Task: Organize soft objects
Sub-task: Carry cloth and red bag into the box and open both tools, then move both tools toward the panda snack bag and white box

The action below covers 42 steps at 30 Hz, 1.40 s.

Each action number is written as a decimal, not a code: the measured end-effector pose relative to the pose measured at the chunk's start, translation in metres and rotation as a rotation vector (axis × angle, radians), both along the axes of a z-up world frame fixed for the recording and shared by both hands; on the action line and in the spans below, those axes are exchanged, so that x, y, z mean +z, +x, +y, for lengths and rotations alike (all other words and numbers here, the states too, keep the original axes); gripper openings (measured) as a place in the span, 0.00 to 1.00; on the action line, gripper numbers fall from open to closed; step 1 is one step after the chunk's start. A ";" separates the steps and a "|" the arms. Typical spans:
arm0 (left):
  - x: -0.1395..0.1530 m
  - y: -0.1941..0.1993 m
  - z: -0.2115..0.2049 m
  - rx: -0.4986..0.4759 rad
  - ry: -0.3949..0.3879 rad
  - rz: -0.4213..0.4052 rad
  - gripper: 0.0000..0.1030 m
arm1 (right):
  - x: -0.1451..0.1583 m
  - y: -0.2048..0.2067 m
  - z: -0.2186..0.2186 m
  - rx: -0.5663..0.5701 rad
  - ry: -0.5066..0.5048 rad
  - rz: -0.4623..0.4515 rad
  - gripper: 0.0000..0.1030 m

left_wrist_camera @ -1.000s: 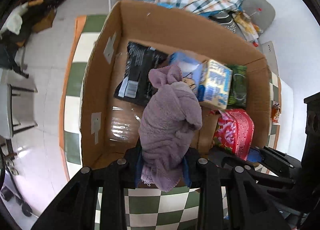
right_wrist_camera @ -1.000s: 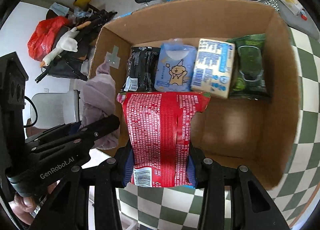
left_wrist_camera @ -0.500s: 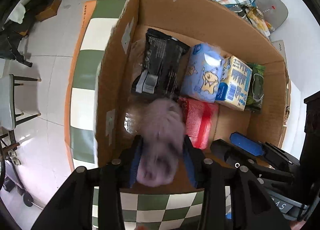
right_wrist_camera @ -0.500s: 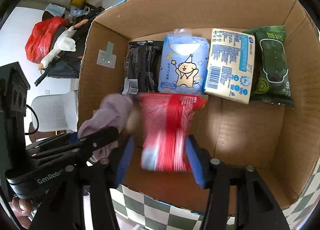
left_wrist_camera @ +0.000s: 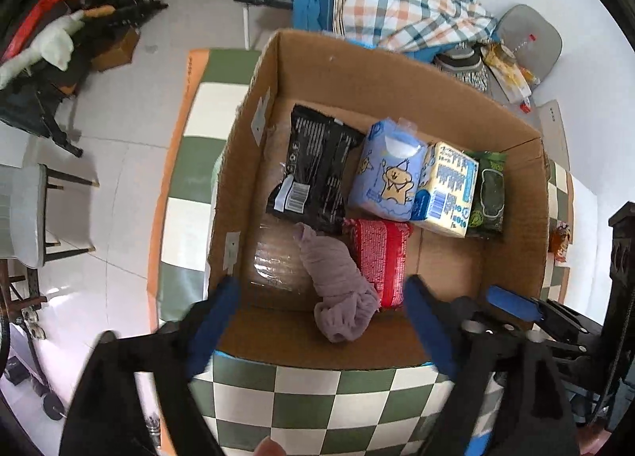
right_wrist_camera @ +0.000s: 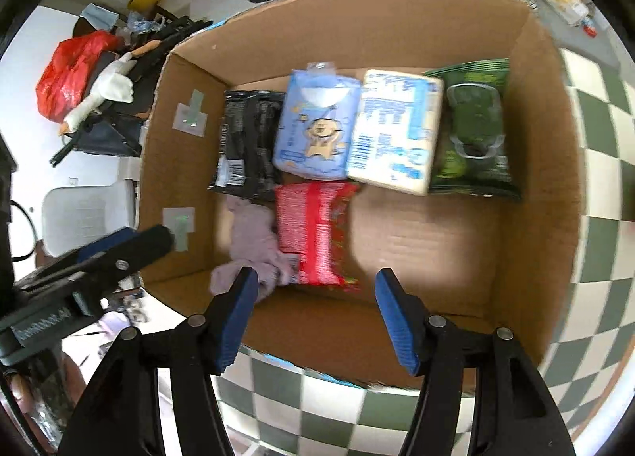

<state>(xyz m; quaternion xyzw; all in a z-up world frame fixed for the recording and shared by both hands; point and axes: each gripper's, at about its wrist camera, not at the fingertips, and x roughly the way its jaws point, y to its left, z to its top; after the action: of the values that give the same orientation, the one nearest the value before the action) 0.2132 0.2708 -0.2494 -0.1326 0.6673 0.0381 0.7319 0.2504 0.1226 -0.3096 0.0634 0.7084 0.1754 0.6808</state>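
A cardboard box [left_wrist_camera: 436,71] [right_wrist_camera: 555,218] stands on a green-and-white checkered table. A mauve cloth [left_wrist_camera: 341,281] [right_wrist_camera: 254,241] lies on its floor at the near left, beside a red pack [left_wrist_camera: 381,257] [right_wrist_camera: 313,233]. Behind them sit a black pack [left_wrist_camera: 317,170] [right_wrist_camera: 246,142], a blue tissue pack [left_wrist_camera: 389,174] [right_wrist_camera: 317,130], a cream pack [left_wrist_camera: 446,190] [right_wrist_camera: 397,134] and a green pack [left_wrist_camera: 490,190] [right_wrist_camera: 474,130]. My left gripper [left_wrist_camera: 321,329] is open and empty above the box's near wall. My right gripper [right_wrist_camera: 313,317] is open and empty above the near wall too.
The checkered table [left_wrist_camera: 317,396] runs under the box. A grey chair [left_wrist_camera: 24,214] and clutter stand on the floor to the left. A bed with plaid bedding [left_wrist_camera: 397,7] lies behind the box. The box floor at the right [right_wrist_camera: 428,241] is bare.
Both grippers have opened and pulled back. The mauve cloth and the red pack, held a second ago, now lie on the box floor.
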 end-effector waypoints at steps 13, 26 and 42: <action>0.048 -0.033 -0.043 0.019 0.107 -0.161 0.96 | 0.042 -0.028 -0.056 -0.005 -0.117 -0.128 0.82; 0.111 -0.064 -0.090 -0.022 0.207 -0.292 0.97 | 0.111 -0.068 -0.099 -0.019 -0.146 -0.288 0.98; 0.128 -0.025 -0.253 -0.241 0.114 -0.282 0.97 | 0.147 -0.078 -0.252 -0.176 -0.074 -0.268 0.98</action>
<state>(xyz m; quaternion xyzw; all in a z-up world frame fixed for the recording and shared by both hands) 0.1882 0.0176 -0.1216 -0.0141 0.5659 -0.0308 0.8238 0.1725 -0.1294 -0.1626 0.0763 0.6090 0.0958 0.7837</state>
